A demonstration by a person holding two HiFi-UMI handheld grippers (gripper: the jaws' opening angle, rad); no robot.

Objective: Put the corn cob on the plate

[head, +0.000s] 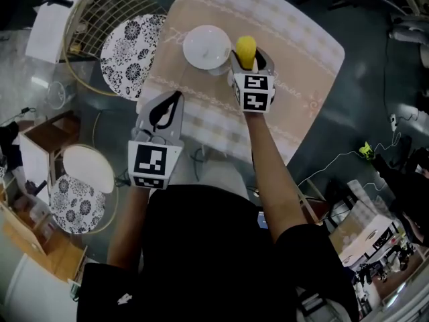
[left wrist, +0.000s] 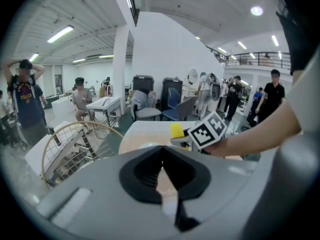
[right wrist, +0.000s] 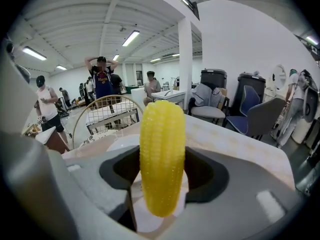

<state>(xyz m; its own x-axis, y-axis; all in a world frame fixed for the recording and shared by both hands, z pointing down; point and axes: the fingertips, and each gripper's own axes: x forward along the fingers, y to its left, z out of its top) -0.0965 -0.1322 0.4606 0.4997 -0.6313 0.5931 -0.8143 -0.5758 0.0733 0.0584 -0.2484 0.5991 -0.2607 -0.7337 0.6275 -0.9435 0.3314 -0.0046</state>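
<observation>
Two grippers up, one loaded. R gripper [head: 251,62] is clamped on the corn [head: 246,49] — jaws apart only by the cob's width, dark pads [right wrist: 205,176] pressing its two sides a bit below mid-length. Cob stands upright, crosswise to the jaws, both ends free, yellow kernel rows intact.

Position: at the right rim of the plate [head: 201,45] in head view. In right gripper view the plate's white shows behind and under the cob's lower end. Can't tell if it touches the plate. Plate is white, round, and sits on the table [head: 301,52], which is covered in tan/cream check.

L gripper [head: 174,99] is closed, its pads [left wrist: 142,174] meeting at the tips w/ nothing between them. It hangs at the table's near-left edge, apart from plate and corn, pointing roughly toward them.

Writing: each gripper's cube [head: 253,92] carries black/white square codes. The table cover's border pattern is too small to read.

Left of the table — a wire-back chair [head: 131,49] w/ a black-and-white floral seat pad. Bkgd in gripper views: people [right wrist: 102,79] standing, office chairs [right wrist: 250,114], dark bins [right wrist: 214,81].
</observation>
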